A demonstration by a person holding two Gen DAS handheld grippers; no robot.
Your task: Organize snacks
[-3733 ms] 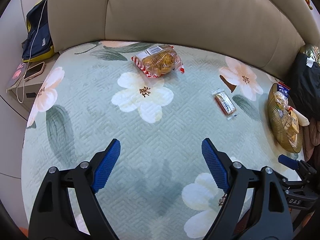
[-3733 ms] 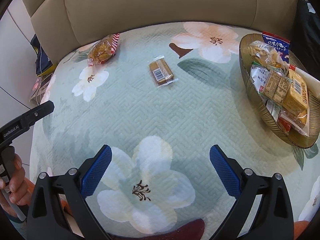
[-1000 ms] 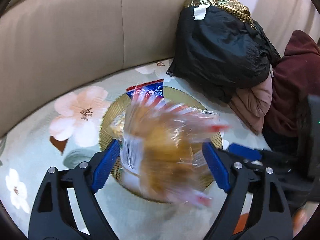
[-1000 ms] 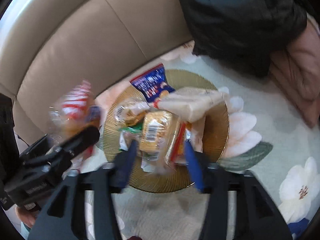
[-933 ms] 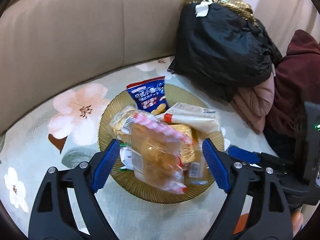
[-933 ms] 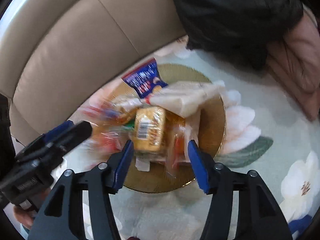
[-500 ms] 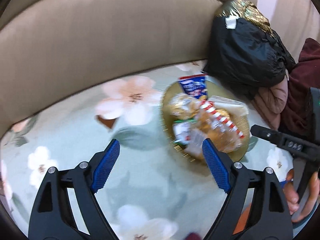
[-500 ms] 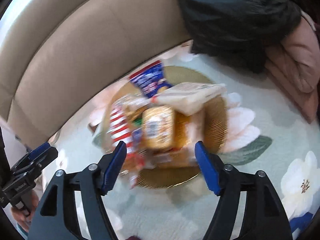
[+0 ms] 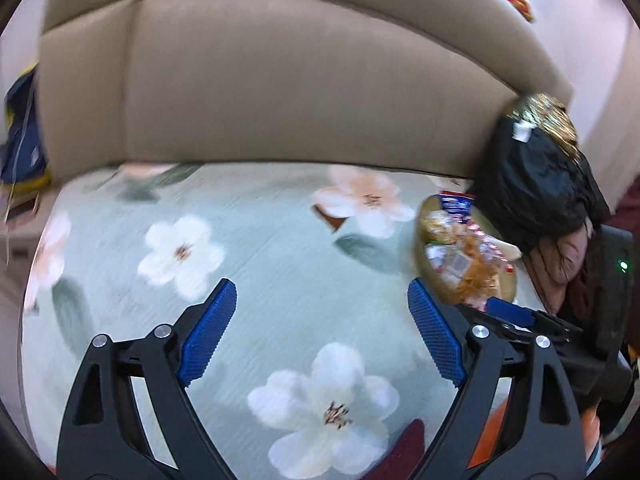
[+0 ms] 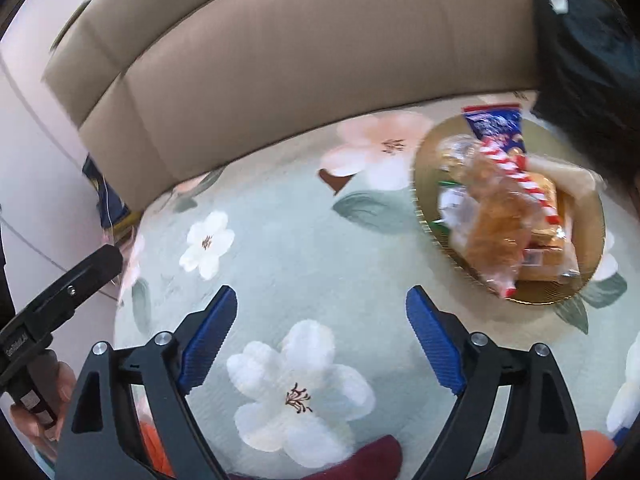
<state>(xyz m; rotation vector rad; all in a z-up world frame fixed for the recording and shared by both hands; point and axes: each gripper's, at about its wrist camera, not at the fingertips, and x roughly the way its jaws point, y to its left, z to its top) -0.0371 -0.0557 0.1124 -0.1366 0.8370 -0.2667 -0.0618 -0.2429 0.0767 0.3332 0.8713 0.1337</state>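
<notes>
2 grippers, the left gripper (image 9: 322, 334) and the right gripper (image 10: 322, 332), hover with jaws spread wide and empty over the floral quilt (image 10: 304, 252), while the snacks (image 10: 504, 208), a red-striped bread bag topmost, sit heaped in the gold plate (image 10: 588, 276) beside the black bag (image 9: 536, 184).

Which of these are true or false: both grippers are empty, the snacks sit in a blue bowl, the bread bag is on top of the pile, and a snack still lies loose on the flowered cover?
1. Left gripper and right gripper are empty: true, both open.
2. Snacks sit in a blue bowl: false, the plate is gold.
3. The bread bag lies on top of the pile: true.
4. A snack lies loose on the flowered cover: false, none shows there.
</notes>
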